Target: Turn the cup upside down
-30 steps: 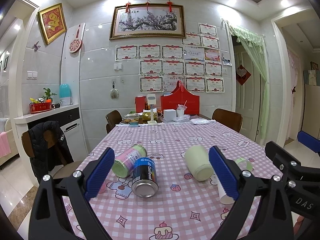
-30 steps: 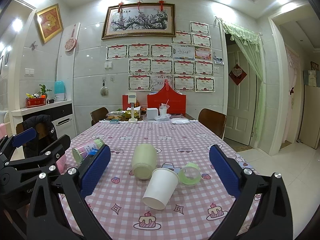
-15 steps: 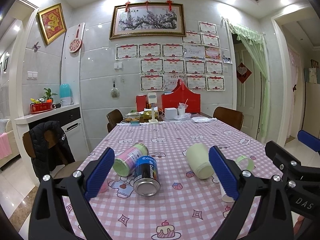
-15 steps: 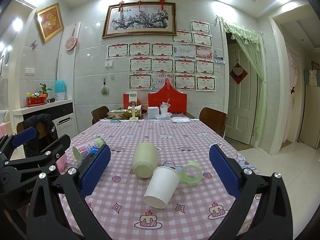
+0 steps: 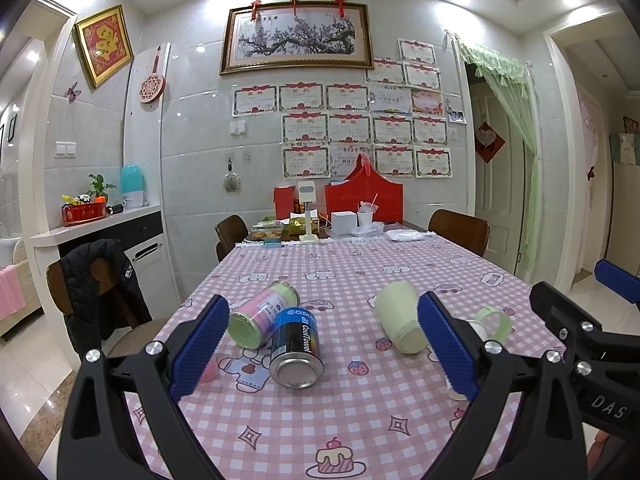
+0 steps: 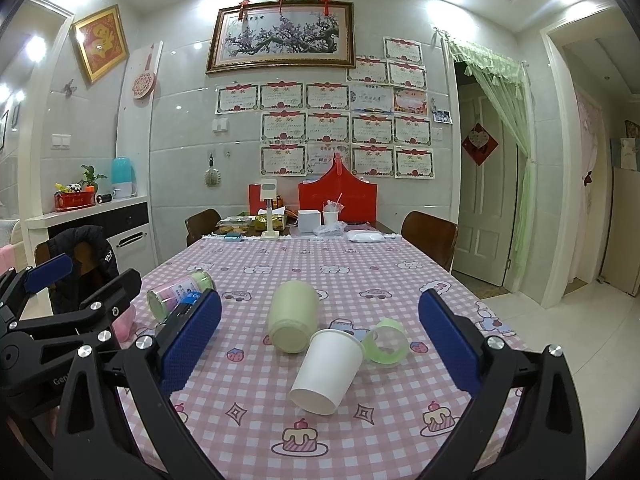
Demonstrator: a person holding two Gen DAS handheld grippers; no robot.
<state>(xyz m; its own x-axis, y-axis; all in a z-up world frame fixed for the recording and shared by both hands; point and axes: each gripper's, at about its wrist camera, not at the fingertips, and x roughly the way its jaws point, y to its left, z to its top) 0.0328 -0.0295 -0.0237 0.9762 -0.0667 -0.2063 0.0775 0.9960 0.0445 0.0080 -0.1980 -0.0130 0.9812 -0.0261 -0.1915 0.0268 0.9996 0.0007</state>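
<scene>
I hold my right gripper (image 6: 320, 340) low over the near end of the table (image 6: 400, 272), its blue ribbed pads (image 6: 192, 340) spread wide with nothing between them. The white paper cup (image 6: 326, 368) lies on its side right in the gap, a little nearer than the fingertips, its flat base turned toward me and its rim pointing away toward a ring of pale green tape (image 6: 386, 340), which it touches or nearly touches. Just to the cup's left lies a pale green cup (image 6: 293, 316), also tipped over, bottom facing me; the two look to be touching at the white cup's far end.

My left gripper (image 5: 324, 344) is likewise wide open and empty. Between its pads lie a dark blue can (image 5: 296, 352) with a bare metal end and, snug against it, a pink-and-green labelled tin (image 5: 262, 314), both on their sides. From here the white paper cup is mostly hidden behind my right-hand pad (image 5: 448, 348), and the pale green cup (image 5: 400, 322) sits just inside it.

The paper cup is matte, smooth, tapered. The tablecloth is a pink-and-white check printed with cakes and strawberries.
</scene>
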